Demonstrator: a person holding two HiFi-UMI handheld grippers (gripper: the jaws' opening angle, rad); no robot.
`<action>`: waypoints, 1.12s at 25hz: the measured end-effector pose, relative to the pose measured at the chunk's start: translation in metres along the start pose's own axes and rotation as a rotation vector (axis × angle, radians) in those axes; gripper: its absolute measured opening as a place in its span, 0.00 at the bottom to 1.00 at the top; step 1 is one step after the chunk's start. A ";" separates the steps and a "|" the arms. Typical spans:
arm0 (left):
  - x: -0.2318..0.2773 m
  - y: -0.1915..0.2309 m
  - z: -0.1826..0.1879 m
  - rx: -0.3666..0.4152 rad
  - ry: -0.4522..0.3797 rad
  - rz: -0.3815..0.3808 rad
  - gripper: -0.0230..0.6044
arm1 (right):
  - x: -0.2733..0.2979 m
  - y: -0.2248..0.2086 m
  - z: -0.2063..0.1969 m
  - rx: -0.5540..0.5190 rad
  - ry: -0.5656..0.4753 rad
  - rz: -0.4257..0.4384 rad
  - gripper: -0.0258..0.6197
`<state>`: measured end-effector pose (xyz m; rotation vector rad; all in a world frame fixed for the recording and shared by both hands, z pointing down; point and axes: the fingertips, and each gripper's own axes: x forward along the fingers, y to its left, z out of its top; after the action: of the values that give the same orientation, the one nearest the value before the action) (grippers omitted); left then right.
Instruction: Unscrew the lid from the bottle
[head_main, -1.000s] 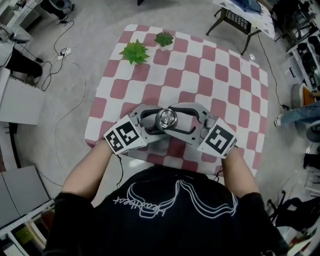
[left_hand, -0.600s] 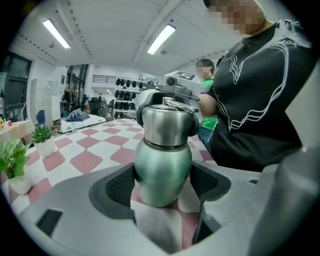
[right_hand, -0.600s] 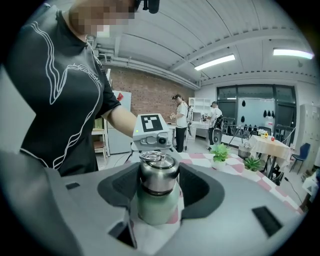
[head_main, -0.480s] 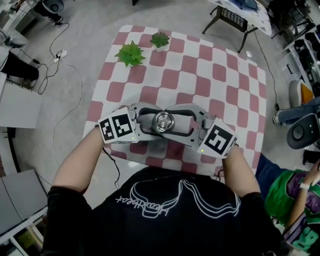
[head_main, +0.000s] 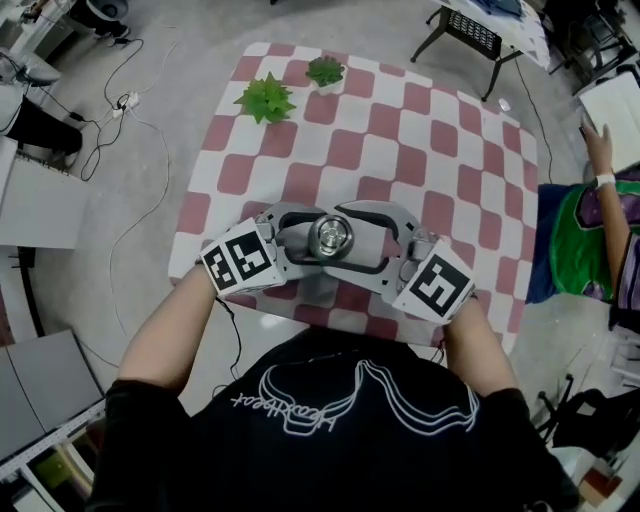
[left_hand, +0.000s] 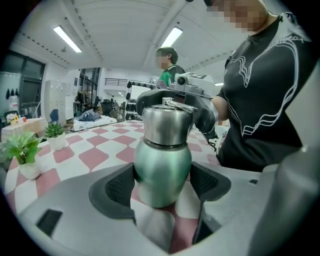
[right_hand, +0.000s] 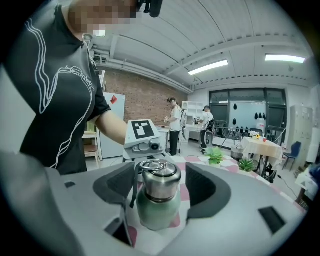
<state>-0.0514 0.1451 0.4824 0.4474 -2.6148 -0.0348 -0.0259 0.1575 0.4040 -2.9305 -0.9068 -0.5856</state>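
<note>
Two grippers flank the bottle (head_main: 330, 237) at the table's (head_main: 420, 150) 6 o'clock edge. Left gripper (left_hand: 161, 184), from 9 o'clock, clamps its green body; right gripper (right_hand: 161, 187) is opening around the lid (right_hand: 160, 181), pads clear. Steel looks rigid and slick, so grip the lid's side wall.

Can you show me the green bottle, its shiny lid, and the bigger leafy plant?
bottle (left_hand: 162, 167): left gripper view, middle of its green body.
lid (right_hand: 160, 184): right gripper view, its steel side.
bigger plant (head_main: 266, 100): head view, middle of its leaves.
</note>
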 end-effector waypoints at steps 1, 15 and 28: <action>0.000 0.000 0.001 -0.013 -0.008 0.024 0.59 | 0.000 0.000 0.000 0.000 0.001 -0.021 0.55; 0.002 0.002 0.000 -0.257 -0.094 0.492 0.59 | -0.003 -0.001 -0.009 0.096 -0.035 -0.289 0.50; 0.002 0.002 -0.001 -0.311 -0.097 0.597 0.59 | -0.004 0.000 -0.012 0.131 -0.045 -0.343 0.42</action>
<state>-0.0532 0.1461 0.4843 -0.4543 -2.6651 -0.2640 -0.0333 0.1539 0.4141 -2.6986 -1.4093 -0.4495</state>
